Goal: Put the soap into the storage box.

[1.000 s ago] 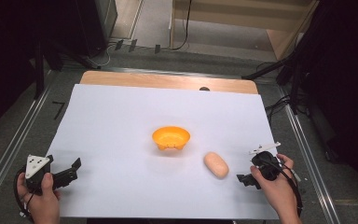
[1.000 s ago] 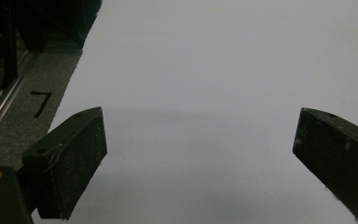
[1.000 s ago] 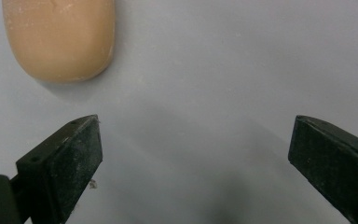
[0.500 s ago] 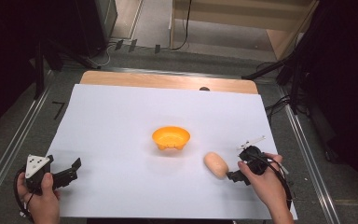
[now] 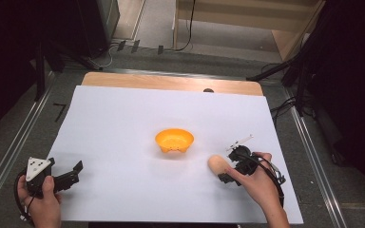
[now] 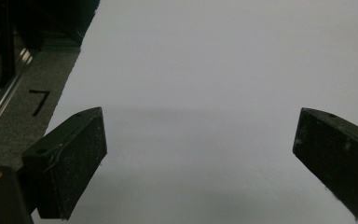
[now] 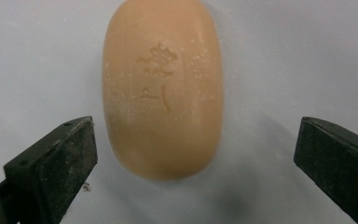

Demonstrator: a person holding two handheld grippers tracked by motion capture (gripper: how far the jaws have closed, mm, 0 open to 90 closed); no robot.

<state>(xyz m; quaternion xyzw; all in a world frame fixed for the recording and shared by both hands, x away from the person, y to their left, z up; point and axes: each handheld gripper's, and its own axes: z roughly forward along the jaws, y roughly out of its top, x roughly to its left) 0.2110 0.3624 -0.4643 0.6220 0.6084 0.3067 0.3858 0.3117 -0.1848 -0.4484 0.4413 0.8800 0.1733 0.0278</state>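
The right gripper (image 5: 224,172) sits low over the table near the right part of its front edge, held in the person's right hand (image 5: 256,183), and its jaws stand wide apart. In the right gripper view they flank the near end of a peach-coloured oval bar of soap (image 7: 163,88): the left jaw is just beside the bar's lower left flank, the right jaw well clear of it, and neither touches it. The soap lies flat on the white sheet (image 5: 123,123) that covers most of the table, with stamped characters on its upper face. In the high view the soap (image 5: 216,164) shows just left of the gripper, partly covered by it, to the right of and a little nearer the front edge than an orange bowl (image 5: 174,140). The bowl stands upright near the middle of the sheet, apart from the soap.

The left gripper (image 5: 69,175) is near the sheet's front left corner, held in the person's left hand (image 5: 40,202), with the grey three-cornered plate on top. Its jaws are also spread wide, and in the left gripper view only bare white sheet lies between them, with the sheet's left edge and the grey floor beyond it at the left. It is well apart from both bowl and soap.
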